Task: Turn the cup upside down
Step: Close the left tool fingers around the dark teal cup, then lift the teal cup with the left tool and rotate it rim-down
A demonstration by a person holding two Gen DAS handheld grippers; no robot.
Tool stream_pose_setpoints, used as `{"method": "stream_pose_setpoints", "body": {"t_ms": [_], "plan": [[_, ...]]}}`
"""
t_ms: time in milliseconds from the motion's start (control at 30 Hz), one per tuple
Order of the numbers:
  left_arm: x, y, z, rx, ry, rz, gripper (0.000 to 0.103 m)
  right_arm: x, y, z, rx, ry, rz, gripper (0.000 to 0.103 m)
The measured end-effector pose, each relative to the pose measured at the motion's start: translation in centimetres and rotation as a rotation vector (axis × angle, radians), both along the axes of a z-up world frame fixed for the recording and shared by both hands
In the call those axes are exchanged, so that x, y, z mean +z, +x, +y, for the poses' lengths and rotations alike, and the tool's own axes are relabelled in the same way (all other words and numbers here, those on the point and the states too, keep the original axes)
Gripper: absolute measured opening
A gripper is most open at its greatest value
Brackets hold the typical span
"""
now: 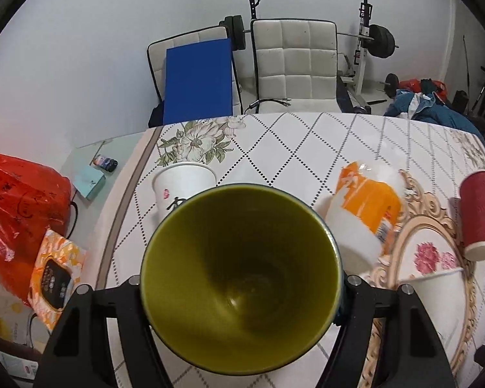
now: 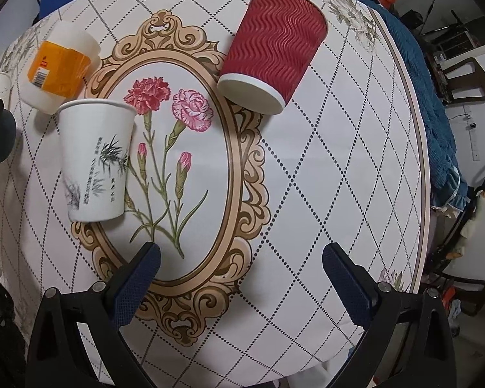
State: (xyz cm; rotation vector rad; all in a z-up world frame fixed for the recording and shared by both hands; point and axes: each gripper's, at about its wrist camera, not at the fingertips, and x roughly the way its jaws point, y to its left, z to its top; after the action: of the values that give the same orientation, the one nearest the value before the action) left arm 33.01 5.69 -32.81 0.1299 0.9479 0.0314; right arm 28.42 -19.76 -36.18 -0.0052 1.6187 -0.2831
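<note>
Cup (image 1: pixel 241 278): olive-green inside, dark rim, empty, mouth facing cam, tilted above the table w/ cloth.

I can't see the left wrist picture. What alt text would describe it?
A green-lined cup fills the view, its open mouth facing the camera, clamped between the left gripper's black fingers. Behind it on the patterned tablecloth stand a white paper cup and an orange-labelled container.

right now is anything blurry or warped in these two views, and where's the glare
Left wrist view: the orange-labelled white plastic cup is smeared by blur, the green-lined cup in the left gripper is sharp, and a red flare tints the left edge. Right wrist view: sharp throughout, fisheye bowing the quilted tablecloth, no strong glare on the red ribbed paper cup.
</note>
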Motion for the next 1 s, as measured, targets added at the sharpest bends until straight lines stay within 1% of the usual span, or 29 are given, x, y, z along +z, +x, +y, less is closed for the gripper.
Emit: {"method": "stream_pose_setpoints", "body": {"t_ms": [133,300,433,467,633,700,833,867,967,1000], "plan": [[1.9,-2.2,-0.4,-0.024,0.009,0.013,0.07,0.8,-1.2,-0.2,-0.004,0.016,-0.018,0.101],[3.6,-6.6,-1.5,-0.053,0.038,0.067,0.07,1.9,-3.2,-0.9,0.004,0.038,-0.053,0.101],[3.8,-10.7,-2.6,-0.034,0.015,0.195,0.07,2.5,-5.2,-1.5,0.023,0.07,-0.062,0.101],[3.9,-11.7,-3.0,-0.03,0.006,0.218,0.07,2.5,-5.7,-1.8,0.032,0.079,-0.064,0.101],[3.6,-16.5,-5.1,-0.009,0.011,0.316,0.07,2.8,-8.5,-2.8,0.068,0.109,-0.079,0.101],[3.1,-18.0,-5.5,-0.003,-0.002,0.381,0.07,2.7,-9.7,-3.4,0.075,0.122,-0.08,0.101],[0.8,-20.1,-5.8,0.017,-0.042,0.545,0.07,2.2,-11.5,-4.4,0.087,0.138,-0.069,0.101],[0.3,-20.6,-5.8,0.021,-0.048,0.571,0.07,2.1,-11.8,-4.6,0.093,0.139,-0.066,0.101],[-1.4,-20.9,-5.7,0.032,-0.092,0.684,0.069,2.2,-12.5,-5.0,0.105,0.141,-0.068,0.101],[-1.8,-20.9,-5.6,0.04,-0.103,0.707,0.068,2.4,-12.7,-5.2,0.106,0.144,-0.07,0.101]]}}
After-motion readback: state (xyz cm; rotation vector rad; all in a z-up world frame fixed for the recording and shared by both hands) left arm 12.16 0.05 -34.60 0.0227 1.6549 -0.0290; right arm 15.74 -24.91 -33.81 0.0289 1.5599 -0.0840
